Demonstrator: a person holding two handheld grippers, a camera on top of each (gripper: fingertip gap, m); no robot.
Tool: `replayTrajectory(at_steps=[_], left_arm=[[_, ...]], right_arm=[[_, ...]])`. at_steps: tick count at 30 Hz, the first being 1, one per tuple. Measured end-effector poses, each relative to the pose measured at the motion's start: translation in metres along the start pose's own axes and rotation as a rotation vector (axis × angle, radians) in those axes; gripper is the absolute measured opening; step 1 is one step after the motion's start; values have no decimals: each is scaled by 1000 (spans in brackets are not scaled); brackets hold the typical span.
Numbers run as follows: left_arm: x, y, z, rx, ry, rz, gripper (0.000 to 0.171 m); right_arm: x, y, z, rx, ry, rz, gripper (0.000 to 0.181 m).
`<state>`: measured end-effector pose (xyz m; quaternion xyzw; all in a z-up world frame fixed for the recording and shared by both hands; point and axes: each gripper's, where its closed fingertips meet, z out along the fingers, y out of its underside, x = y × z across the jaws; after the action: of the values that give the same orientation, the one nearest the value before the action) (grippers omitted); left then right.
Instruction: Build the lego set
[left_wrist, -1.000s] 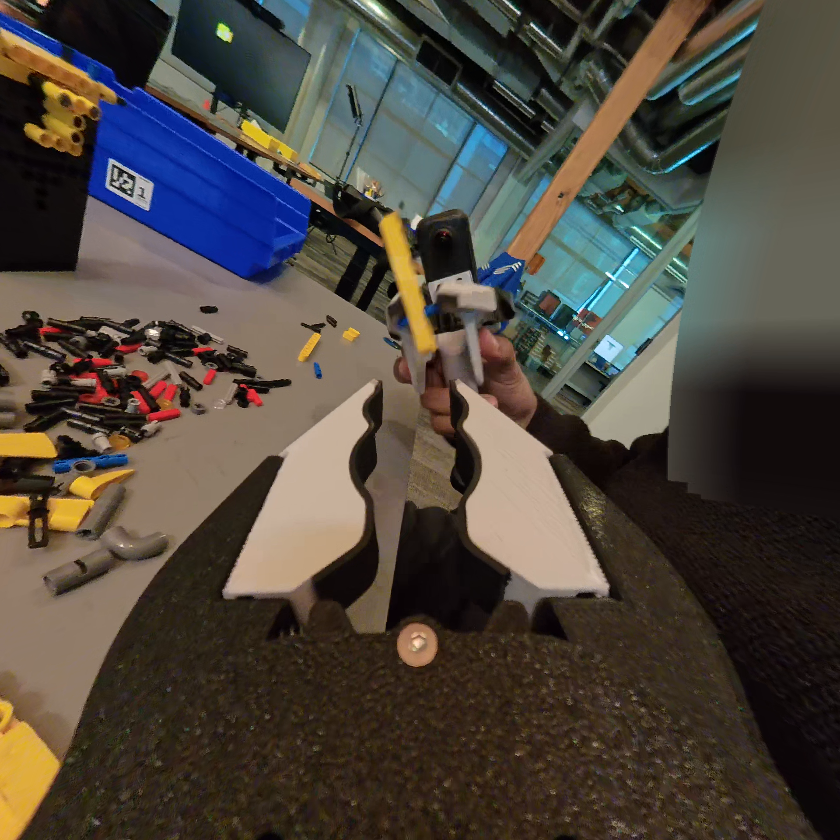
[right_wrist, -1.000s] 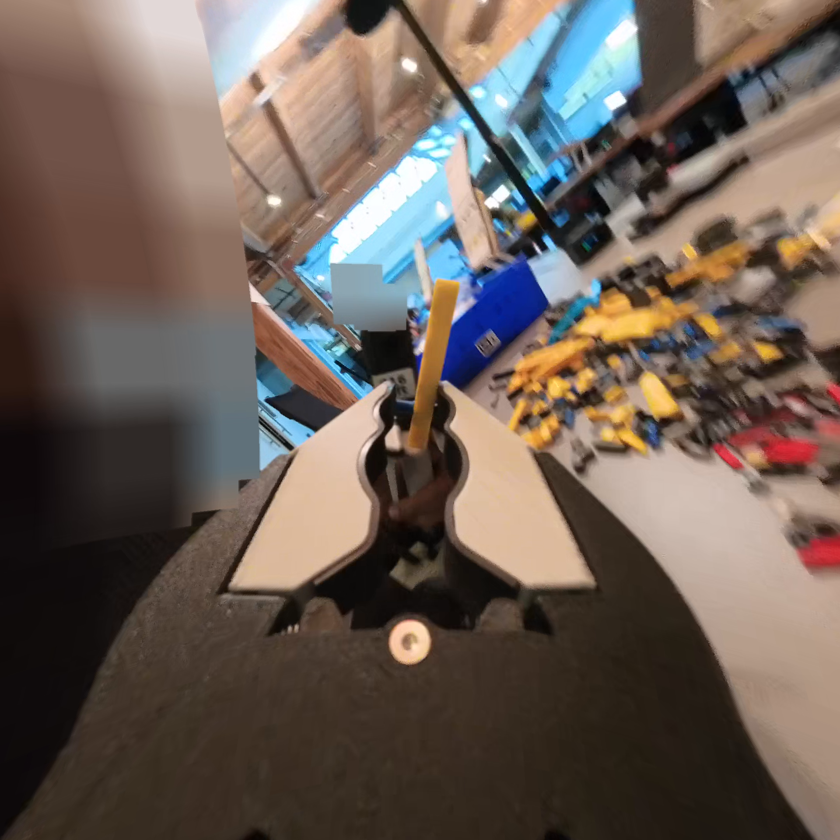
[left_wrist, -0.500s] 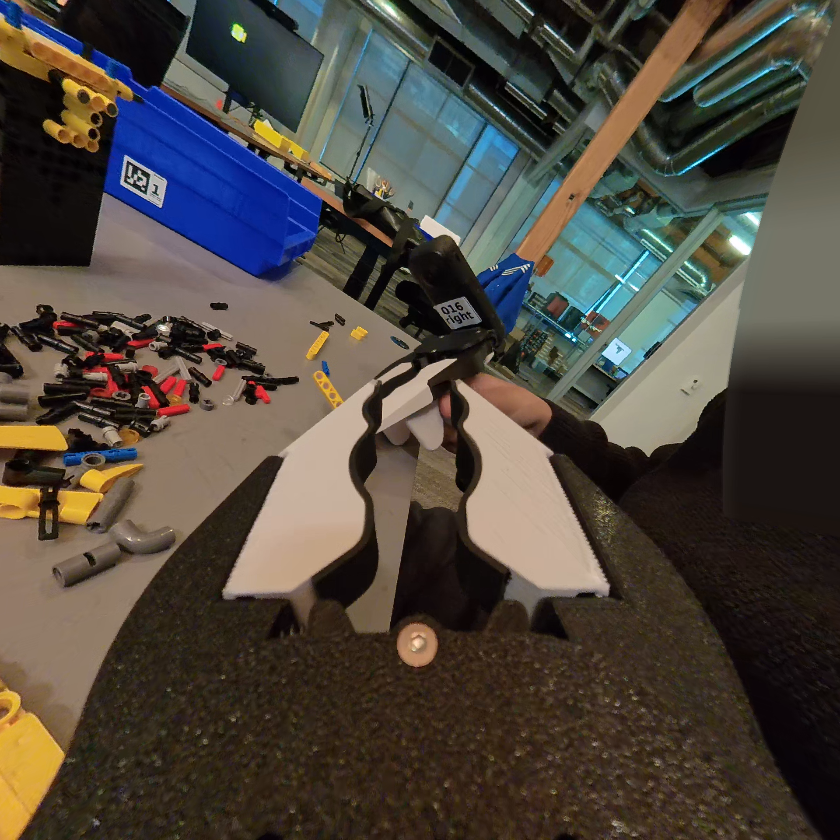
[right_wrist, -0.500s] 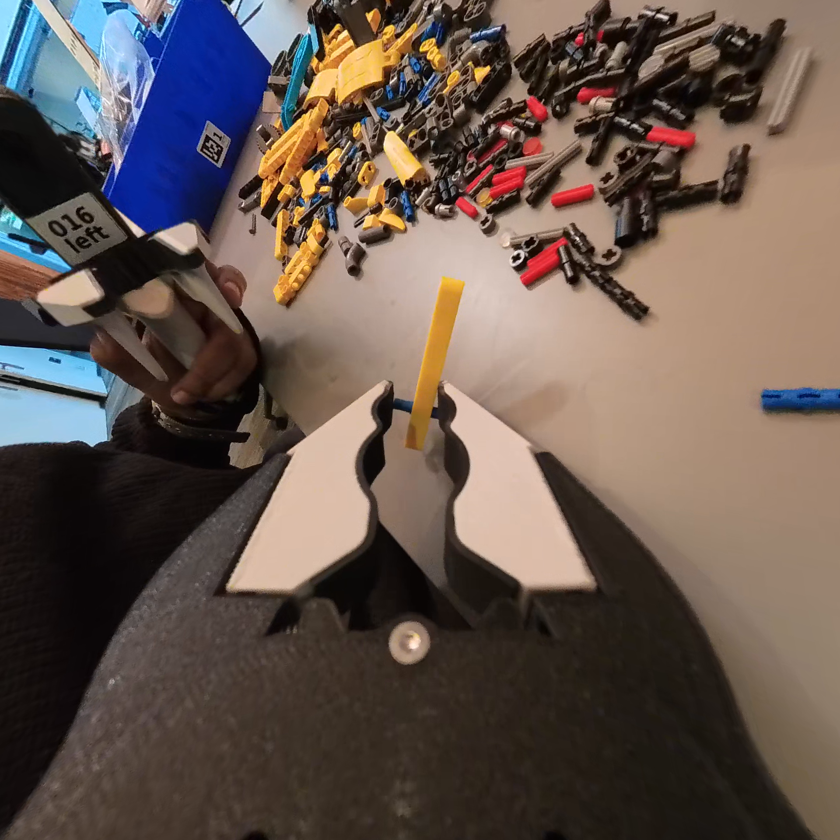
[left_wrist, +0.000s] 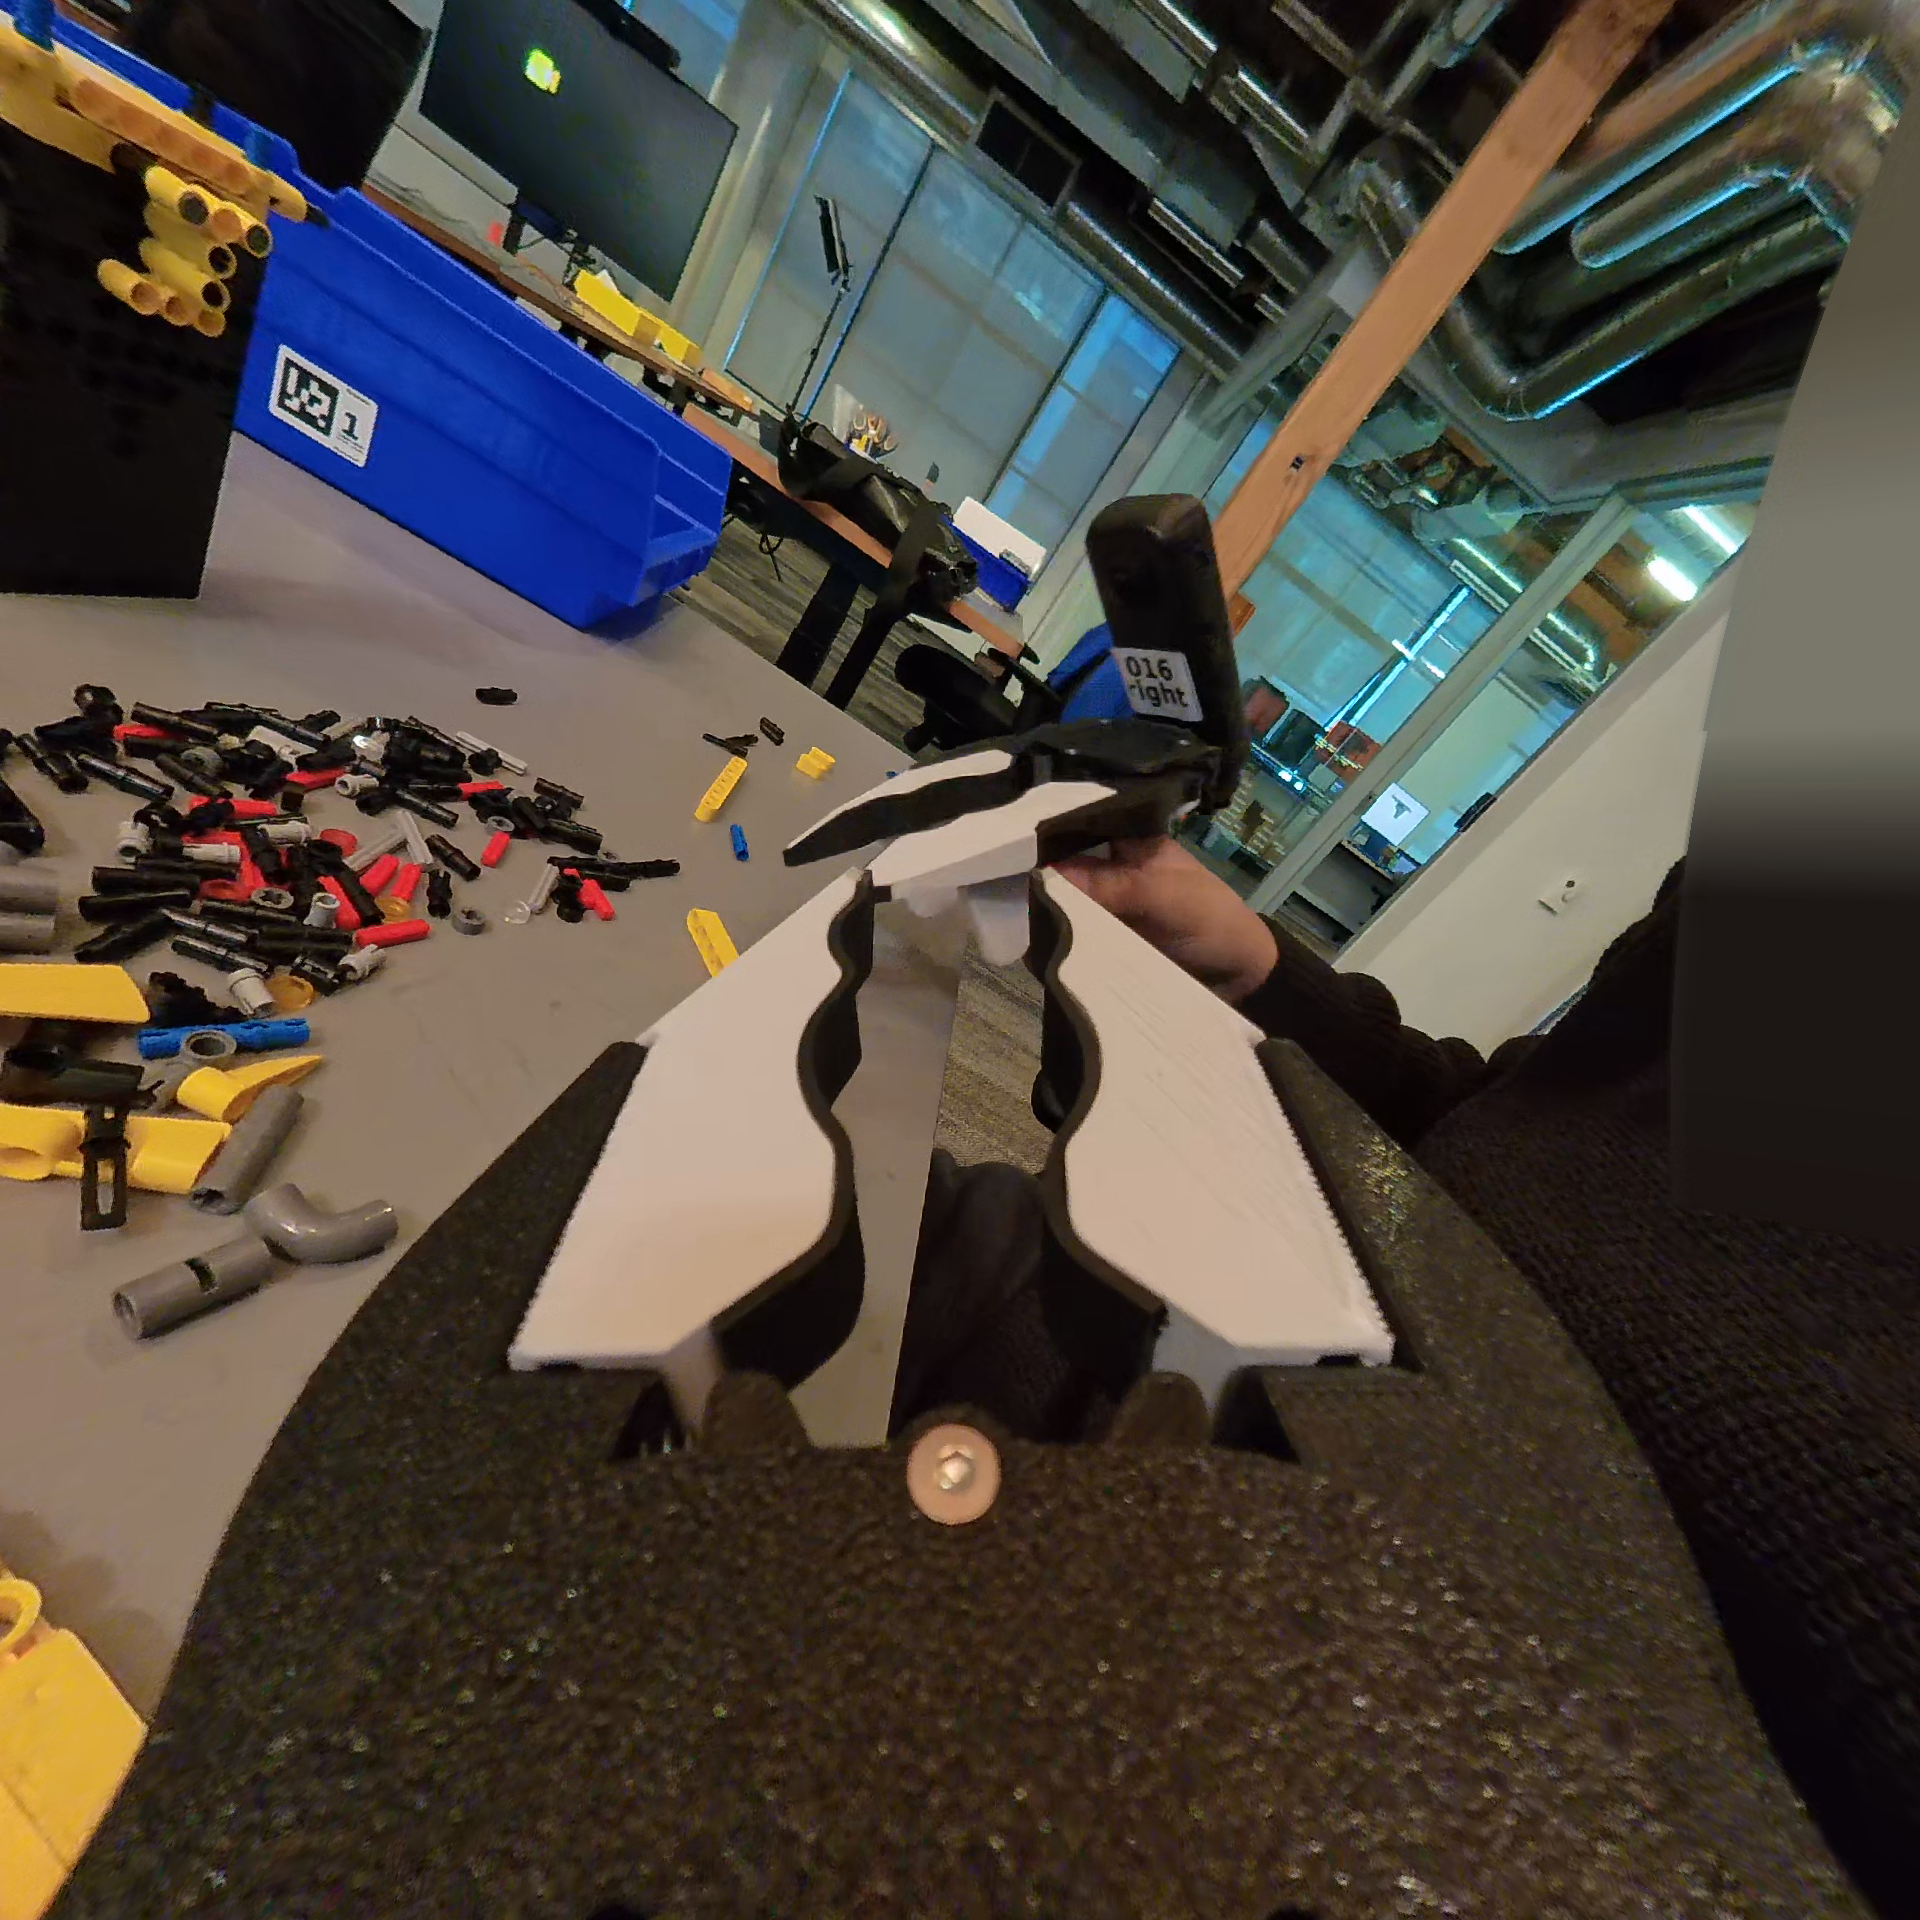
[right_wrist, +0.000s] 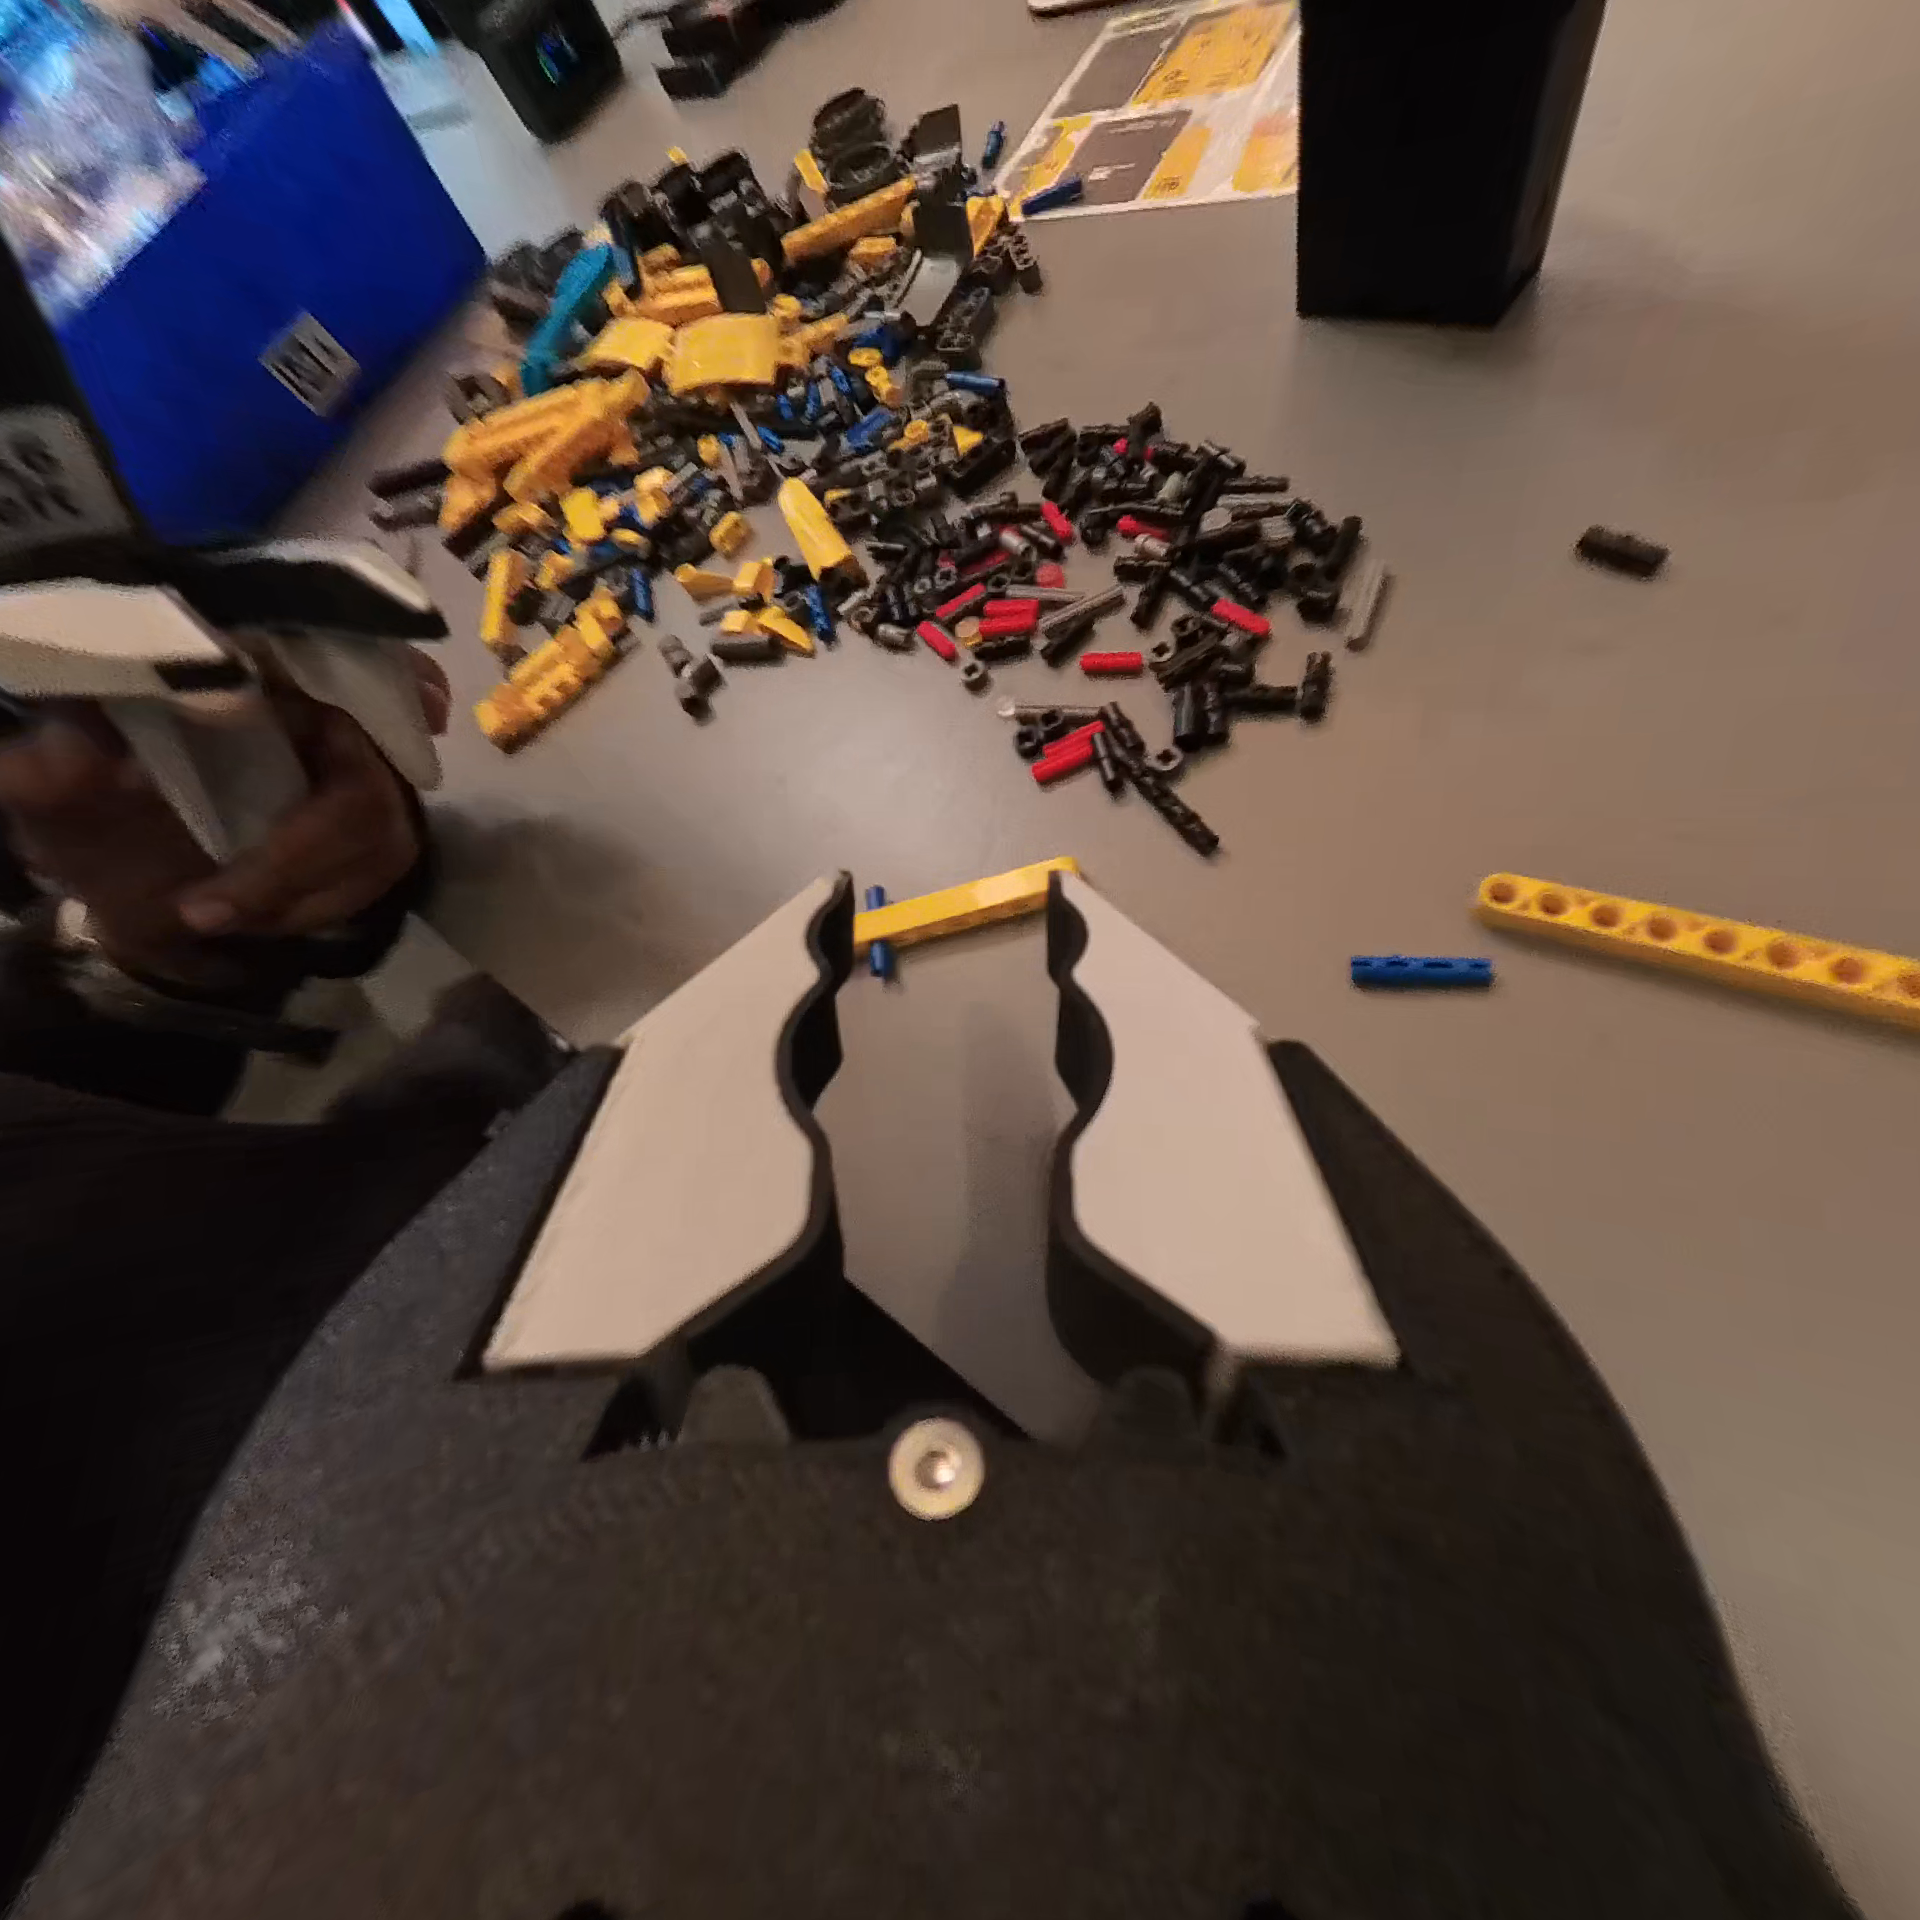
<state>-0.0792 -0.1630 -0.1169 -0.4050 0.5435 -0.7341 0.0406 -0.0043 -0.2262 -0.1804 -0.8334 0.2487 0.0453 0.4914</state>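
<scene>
Two hand-held tongs hover over a smooth grey tabletop (right_wrist: 1558, 675) strewn with plastic construction-toy parts. The right tongs (right_wrist: 948, 894), with pale flat fingers edged in wavy black rubber and set in a pebbled black foam-like body, are spread apart; a short yellow beam (right_wrist: 961, 900) lies across the gap at their tips, a small blue pin (right_wrist: 878, 930) through its left end. Whether the fingertips touch the beam cannot be told. To the right on the tabletop lie a longer yellow beam (right_wrist: 1704, 945) pierced with round holes and a loose blue axle piece (right_wrist: 1421, 971), well apart from the tongs.

The left tongs (left_wrist: 951, 894), of the same make, are also spread and hold nothing; they sit beyond the tabletop's edge, pointing at the right tongs' body, which a hand (left_wrist: 1174, 914) grips and which bears a white printed sticker (left_wrist: 1155, 683).

Farther back is a heap of parts (right_wrist: 831, 499): yellow panels and beams, black and red pins, grey elbow tubes. A blue plastic bin (left_wrist: 468, 436) carries a square black-and-white marker tag. A black box (right_wrist: 1434, 156) stands upright beside a printed sheet (right_wrist: 1164, 114).
</scene>
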Motion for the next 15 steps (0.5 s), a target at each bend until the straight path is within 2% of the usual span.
replayTrajectory(at_steps=[4, 5, 7, 9, 11, 15], left_arm=[[-1, -1, 0, 3, -1, -6, 29], [-1, -1, 0, 3, -1, -6, 29], [-1, 0, 0, 3, -2, -8, 29], [-1, 0, 0, 2, -1, -7, 29], [-1, 0, 0, 0, 1, -7, 29], [-1, 0, 0, 0, 3, -10, 29]], right_arm=[[-17, 7, 11, -46, 7, -57, 39], [-21, 9, 16, -57, 18, -70, 50], [-19, 13, 24, -77, 101, -138, 71], [-10, 13, 29, -86, 217, -215, 76], [-4, 14, 33, -113, 272, -259, 77], [-3, 26, 41, -204, 211, -252, 82]])
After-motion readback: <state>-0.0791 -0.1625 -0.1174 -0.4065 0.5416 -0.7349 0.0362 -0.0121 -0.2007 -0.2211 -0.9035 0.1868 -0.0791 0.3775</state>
